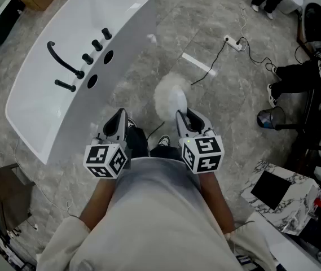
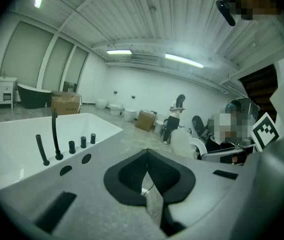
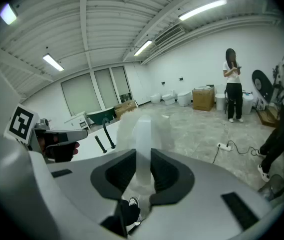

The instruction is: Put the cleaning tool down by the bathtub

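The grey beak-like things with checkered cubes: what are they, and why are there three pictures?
They are handheld two-jaw grippers, one in each of a person's hands; there is no robot arm. The head view looks down from the person's head; the other two cameras ride on the grippers, looking along their jaws. The left gripper is shut and empty. The right gripper is shut on the pale handle of a fluffy white duster. Left of them, a white freestanding bathtub stands on the grey stone-patterned floor.
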The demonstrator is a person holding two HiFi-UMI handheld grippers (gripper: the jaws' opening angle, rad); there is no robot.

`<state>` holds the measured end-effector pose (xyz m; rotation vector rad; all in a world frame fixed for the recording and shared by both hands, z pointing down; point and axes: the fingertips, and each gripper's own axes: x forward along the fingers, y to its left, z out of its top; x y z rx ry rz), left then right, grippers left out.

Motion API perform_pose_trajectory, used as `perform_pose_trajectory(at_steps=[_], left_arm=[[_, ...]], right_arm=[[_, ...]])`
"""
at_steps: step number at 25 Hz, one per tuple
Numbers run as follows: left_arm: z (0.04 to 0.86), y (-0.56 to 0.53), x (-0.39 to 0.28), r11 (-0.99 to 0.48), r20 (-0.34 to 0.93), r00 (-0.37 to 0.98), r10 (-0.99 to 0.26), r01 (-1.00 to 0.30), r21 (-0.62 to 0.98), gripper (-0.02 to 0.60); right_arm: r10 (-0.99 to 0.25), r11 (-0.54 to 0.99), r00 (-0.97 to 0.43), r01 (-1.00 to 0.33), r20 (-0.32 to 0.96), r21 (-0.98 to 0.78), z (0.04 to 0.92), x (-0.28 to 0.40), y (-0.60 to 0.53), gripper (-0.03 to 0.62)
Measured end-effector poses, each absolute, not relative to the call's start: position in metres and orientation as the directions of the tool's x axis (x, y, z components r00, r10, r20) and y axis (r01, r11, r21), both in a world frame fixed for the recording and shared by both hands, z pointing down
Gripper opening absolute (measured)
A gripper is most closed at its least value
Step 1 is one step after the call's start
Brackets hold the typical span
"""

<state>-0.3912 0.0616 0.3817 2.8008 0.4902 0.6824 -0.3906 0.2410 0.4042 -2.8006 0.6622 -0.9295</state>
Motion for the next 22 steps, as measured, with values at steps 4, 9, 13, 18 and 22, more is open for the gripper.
perform_pose_trajectory(at_steps=[4,9,13,18,22], left_arm=[[0.379,0.073,-0.391,-0.921,0.402,0.838,0.369,0.271,0.281,0.005],[0.376,0.086,-0.394,-0.923,0.404,0.838,0.367,0.273,0.273,0.005],[0.373,0.091,-0.395,-0.925,0.404,0.84,0.362,0.27,0.267,0.005],[0.368,0.095,-0.398,-0.928,0.401,0.844,0.357,0.269,0.259,0.005],[0.367,0.098,-0.395,-0.93,0.397,0.848,0.352,0.268,0.251,0.005]], right_arm=[[-0.442,-0.897,0.721,-0.367,0.533,-0.247,0.402,-0.39,0.251,0.084],[-0.443,-0.896,0.729,-0.366,0.521,-0.251,0.4,-0.391,0.265,0.084],[-0.458,-0.888,0.736,-0.36,0.498,-0.285,0.398,-0.388,0.27,0.084],[-0.465,-0.884,0.736,-0.36,0.491,-0.298,0.397,-0.387,0.274,0.084],[-0.472,-0.88,0.739,-0.367,0.48,-0.3,0.393,-0.381,0.277,0.084]])
